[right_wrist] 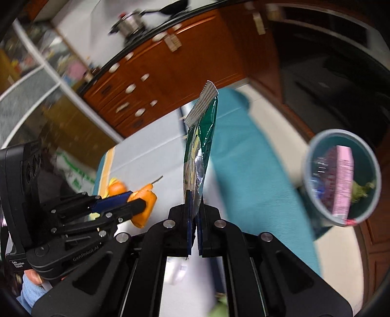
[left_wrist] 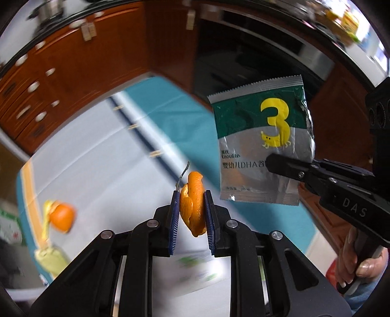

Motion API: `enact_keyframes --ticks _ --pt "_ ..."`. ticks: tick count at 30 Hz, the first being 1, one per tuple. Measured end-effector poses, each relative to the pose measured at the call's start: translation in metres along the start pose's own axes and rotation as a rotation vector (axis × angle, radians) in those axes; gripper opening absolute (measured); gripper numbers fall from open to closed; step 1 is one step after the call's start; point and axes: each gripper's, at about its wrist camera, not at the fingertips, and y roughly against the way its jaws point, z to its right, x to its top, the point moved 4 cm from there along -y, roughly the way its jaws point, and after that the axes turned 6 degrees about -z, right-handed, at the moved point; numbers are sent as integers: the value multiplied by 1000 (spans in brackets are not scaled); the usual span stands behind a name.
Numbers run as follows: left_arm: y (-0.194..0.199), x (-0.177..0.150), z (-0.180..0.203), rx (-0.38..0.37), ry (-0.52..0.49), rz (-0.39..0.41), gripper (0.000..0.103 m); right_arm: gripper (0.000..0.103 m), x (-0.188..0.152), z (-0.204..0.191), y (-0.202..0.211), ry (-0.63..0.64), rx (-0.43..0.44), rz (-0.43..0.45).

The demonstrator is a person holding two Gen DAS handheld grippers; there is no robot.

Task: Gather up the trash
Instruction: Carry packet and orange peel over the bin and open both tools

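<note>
With our left gripper (left_wrist: 191, 209) clamping curled orange peel (left_wrist: 193, 207) and our right gripper (right_wrist: 194, 214) pinching a green-and-silver foil sachet (right_wrist: 201, 146), we judge both must next reach the round grey-rimmed bin (right_wrist: 314, 156).

The right gripper's (left_wrist: 280, 165) finger covers the end of the sachet's (left_wrist: 258, 136) printed line. At eight o'clock a blurred orange (left_wrist: 62, 217) and a smeared yellow-green lump (left_wrist: 51, 261) cannot be identified. The bin's (right_wrist: 314, 148) contents at three o'clock are blurred; the pot (right_wrist: 130, 23) at eleven is smeared
</note>
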Motion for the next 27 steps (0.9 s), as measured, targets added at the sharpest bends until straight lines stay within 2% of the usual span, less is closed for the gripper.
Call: enact_keyframes --ticks 4,9,16,22,27 --pt "-18 23 61 -39 -91 -29 20 3 -2 60 36 -96 -43 60" --pt "-42 44 132 -50 -190 -70 20 3 -8 133 72 -209 -96 120" --pt "-87 66 218 -80 -311 -140 20 3 -23 221 100 -335 -192 152" --pt "-128 79 245 -84 -338 -191 21 3 -25 270 97 -358 -302 121" --pt "-169 99 234 -73 -275 -254 21 3 -16 290 78 -338 -340 76"
